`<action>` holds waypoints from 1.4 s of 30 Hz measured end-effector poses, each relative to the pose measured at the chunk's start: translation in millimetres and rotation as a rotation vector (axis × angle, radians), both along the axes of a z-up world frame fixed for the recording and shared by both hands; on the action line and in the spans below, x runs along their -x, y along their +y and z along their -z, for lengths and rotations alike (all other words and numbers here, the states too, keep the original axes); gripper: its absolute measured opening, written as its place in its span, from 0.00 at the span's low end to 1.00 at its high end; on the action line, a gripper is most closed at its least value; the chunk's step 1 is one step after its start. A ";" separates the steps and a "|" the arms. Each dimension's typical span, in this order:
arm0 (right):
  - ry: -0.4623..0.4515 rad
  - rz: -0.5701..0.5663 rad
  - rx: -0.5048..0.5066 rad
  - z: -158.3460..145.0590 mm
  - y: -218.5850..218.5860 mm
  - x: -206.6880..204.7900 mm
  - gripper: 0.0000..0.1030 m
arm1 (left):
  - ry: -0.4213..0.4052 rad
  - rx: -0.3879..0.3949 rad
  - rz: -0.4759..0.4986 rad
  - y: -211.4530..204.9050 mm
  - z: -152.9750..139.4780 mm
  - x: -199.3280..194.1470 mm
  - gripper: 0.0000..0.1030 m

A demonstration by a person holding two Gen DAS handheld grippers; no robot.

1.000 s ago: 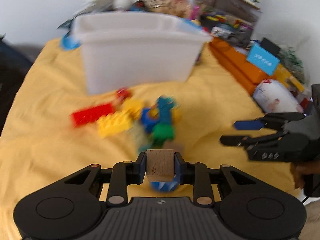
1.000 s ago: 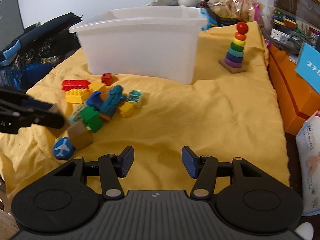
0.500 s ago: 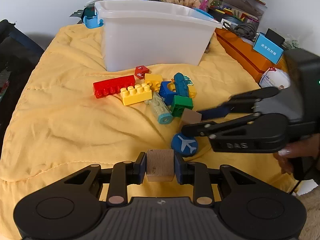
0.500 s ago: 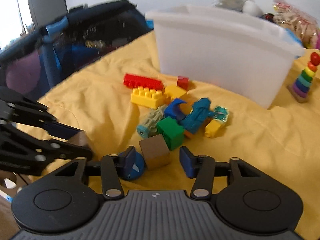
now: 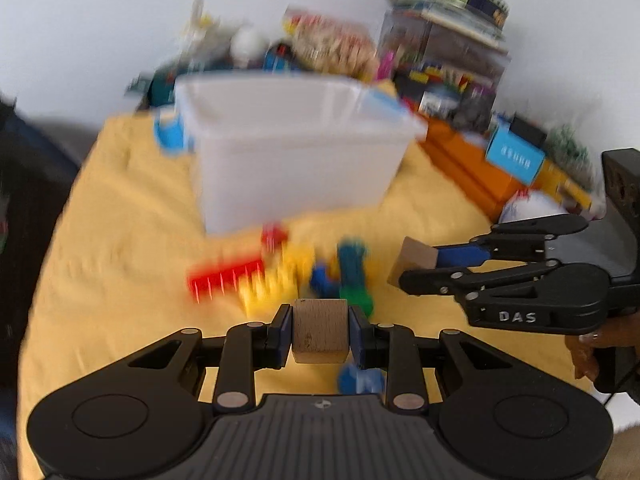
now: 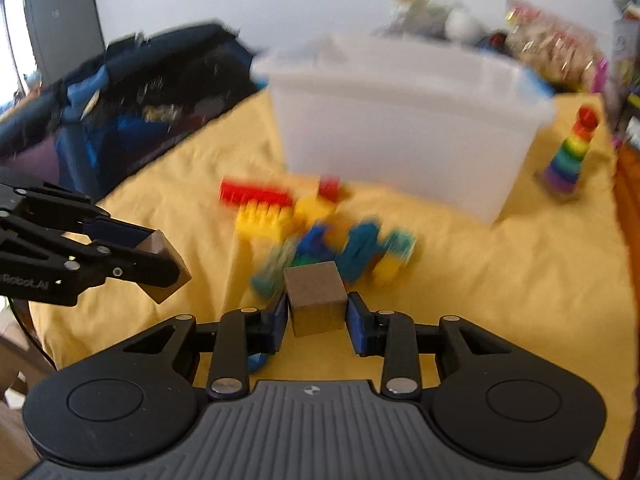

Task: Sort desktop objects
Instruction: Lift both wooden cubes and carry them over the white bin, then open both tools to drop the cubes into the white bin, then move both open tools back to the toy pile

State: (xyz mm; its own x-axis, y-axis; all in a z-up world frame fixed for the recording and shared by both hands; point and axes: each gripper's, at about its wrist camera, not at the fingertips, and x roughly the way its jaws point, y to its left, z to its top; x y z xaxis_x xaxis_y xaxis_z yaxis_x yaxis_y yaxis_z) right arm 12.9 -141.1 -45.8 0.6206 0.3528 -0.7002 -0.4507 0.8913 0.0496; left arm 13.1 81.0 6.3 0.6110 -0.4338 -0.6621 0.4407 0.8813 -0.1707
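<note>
**A:** Where do the blocks stand? Each hand has one. The left gripper (image 5: 320, 334) is clamped on a pale wooden cube (image 5: 319, 330), pads flat on two opposite faces. The right gripper (image 6: 316, 312) is closing its jaws on a darker wooden cube (image 6: 316, 298); the left pad touches, and I cannot tell whether the right pad does yet. Both cubes are lifted off the yellow cloth (image 6: 500, 280), short of the white bin (image 6: 400, 120).

**B:** What could go wrong?

**A:** The right cube sits near the pad tips and looks slightly skewed. If the jaws haven't finished seating, a swing toward the bin could twist it loose, and it would likely fall into the pile of plastic bricks (image 6: 320, 224) and scatter them. The two grippers are also near each other, so both heading for the same bin risks a knock. The bin's wall is tall; a cube carried too low could catch the rim.

**B:** Any writing?

**A:** "DAS" in white on the right gripper's side. The left gripper shows "Robot.AI", its start cut off. The blue card (image 5: 514, 156) has white marks, too blurred to read.
</note>
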 end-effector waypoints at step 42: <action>-0.251 0.207 -0.148 -98.8 -18.8 -115.9 0.49 | -0.231 0.066 -0.120 -26.9 -59.0 -90.7 0.62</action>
